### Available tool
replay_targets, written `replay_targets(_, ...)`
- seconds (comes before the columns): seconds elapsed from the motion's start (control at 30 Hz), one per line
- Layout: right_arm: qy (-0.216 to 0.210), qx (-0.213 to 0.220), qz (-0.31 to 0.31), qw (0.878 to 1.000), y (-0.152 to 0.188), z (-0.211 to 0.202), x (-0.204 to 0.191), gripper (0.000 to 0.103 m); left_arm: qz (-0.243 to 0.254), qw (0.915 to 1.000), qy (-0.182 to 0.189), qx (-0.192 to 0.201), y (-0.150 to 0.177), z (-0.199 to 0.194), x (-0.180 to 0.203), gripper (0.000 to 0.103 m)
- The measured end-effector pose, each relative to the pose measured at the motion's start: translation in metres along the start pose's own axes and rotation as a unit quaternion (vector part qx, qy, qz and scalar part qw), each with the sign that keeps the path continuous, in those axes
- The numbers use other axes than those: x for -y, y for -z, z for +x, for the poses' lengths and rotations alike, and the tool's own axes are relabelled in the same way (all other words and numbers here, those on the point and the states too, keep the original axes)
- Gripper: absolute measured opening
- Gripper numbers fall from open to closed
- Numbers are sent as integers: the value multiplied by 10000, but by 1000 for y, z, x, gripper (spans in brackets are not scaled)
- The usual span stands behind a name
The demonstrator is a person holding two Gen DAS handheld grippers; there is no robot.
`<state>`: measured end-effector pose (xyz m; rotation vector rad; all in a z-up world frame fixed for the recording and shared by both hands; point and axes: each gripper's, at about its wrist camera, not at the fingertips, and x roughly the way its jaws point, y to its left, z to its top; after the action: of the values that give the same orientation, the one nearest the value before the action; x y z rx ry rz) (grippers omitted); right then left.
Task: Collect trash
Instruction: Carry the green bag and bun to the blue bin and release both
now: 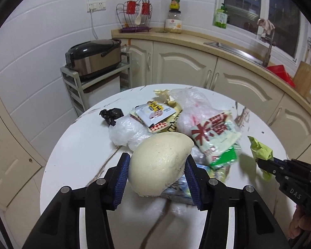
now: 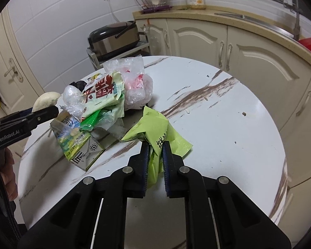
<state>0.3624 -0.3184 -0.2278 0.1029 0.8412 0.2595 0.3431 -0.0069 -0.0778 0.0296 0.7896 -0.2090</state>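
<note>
left hand-held gripper (image 1: 156, 170) clamps steamed bun (image 1: 159, 164) | right hand-held gripper (image 2: 156, 147) pinches green wrapper (image 2: 155, 128) | milk carton (image 2: 76, 143) clear only right view

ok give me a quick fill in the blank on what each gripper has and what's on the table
1. The left gripper is shut on a pale steamed ____.
2. The right gripper pinches a wrapper whose colour is lime ____.
3. The flattened milk carton lies on the round ____-patterned table.
4. Behind the table, a rice cooker sits on a small ____.

Missing words: bun; green; marble; rack
</note>
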Motion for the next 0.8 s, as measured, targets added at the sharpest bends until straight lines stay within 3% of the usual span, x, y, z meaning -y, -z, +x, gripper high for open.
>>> replay_targets(0.47,-200,604,320,9975,13,-69,29,12,416,9969,610,277,12,-47,88,48)
replay_targets(0.8,-74,1004,714,9924,40,-130,85,11,823,9890,1216,180,14,-41,170,48)
